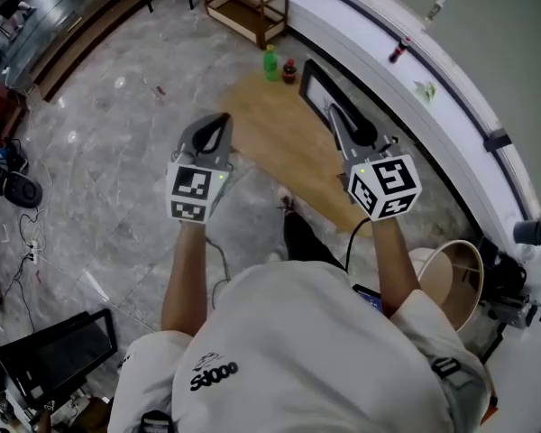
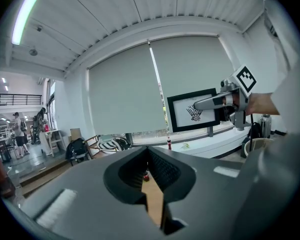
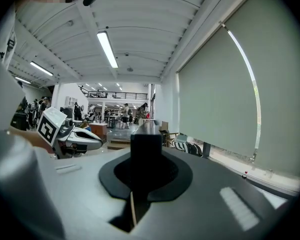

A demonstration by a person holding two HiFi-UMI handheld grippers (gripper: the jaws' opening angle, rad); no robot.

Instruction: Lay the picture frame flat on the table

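Observation:
A black picture frame (image 1: 312,83) with a white mat and a dark drawing (image 2: 191,112) stands upright along the far edge of a wooden table (image 1: 270,129). My right gripper (image 1: 339,121) is shut on the frame's near end, and the frame's black edge (image 3: 146,136) fills the space between its jaws. My left gripper (image 1: 218,124) hovers over the table's left edge, apart from the frame. Its jaws are shut with nothing in them. In the left gripper view the right gripper (image 2: 206,103) shows against the frame's face.
A green bottle (image 1: 270,62) and a small red-capped bottle (image 1: 289,70) stand at the table's far end. A white curved ledge (image 1: 406,79) runs behind the frame. A round wooden bin (image 1: 453,280) sits at the right, a wooden shelf (image 1: 245,9) farther back, and marble floor lies to the left.

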